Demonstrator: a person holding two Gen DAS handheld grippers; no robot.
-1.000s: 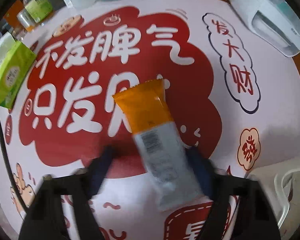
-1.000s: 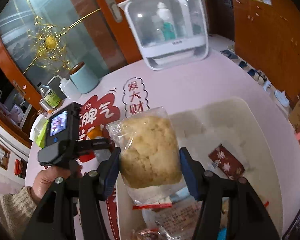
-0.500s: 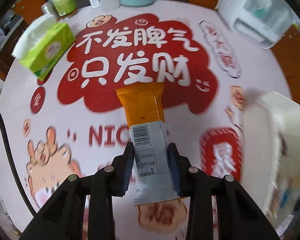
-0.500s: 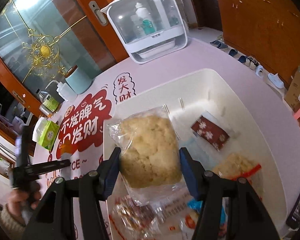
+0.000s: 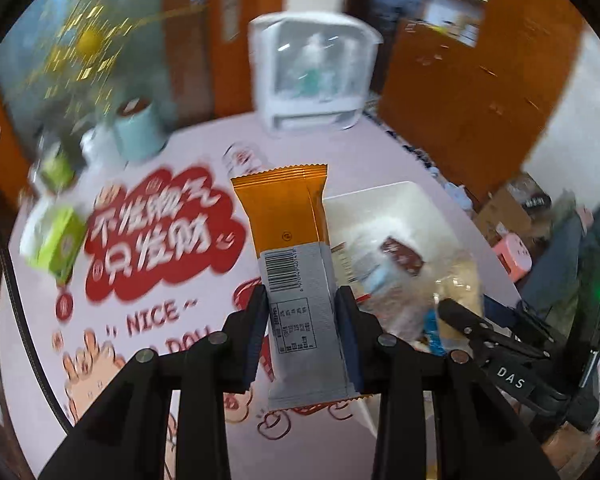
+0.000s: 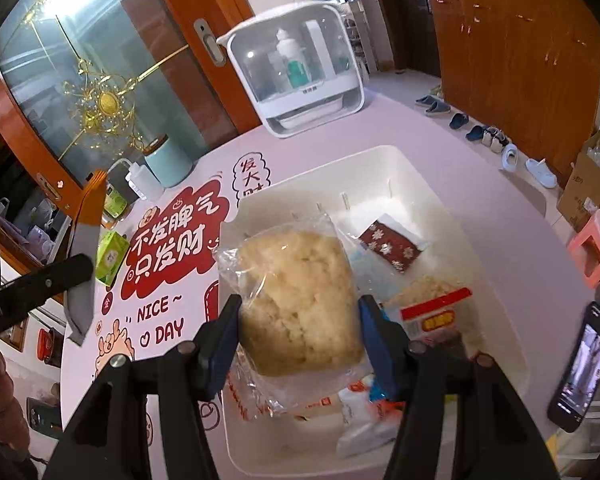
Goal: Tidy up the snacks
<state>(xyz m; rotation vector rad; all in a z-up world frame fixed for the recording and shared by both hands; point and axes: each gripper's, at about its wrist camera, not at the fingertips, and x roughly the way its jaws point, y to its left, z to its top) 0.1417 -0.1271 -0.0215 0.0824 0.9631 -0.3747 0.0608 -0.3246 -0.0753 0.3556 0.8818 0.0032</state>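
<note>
- Snacks are in both your hands right now: on your left, the orange-and-silver bar (image 5: 296,272) sits clamped low between the left gripper (image 5: 302,344) fingers, lifted off the table (image 5: 172,280) beside the white bin (image 6: 452,200).
- That wrapper is slick foil, flat and long, with a crimped top edge; most of it stands free above the fingers, so I'd judge a fast swing could pivot it or slide it out short of the bin.
- Over to your right, the right gripper (image 6: 299,344) is closed on the clear bag of pale crumbly cake (image 6: 296,300), held above the bin.
- Soft, lumpy filling under loose crinkly film: squeeze harder and it may crumble.
- Packets already crowd the bin's near end, so a drop there could perch on the red-labelled pack (image 6: 434,314).
</note>
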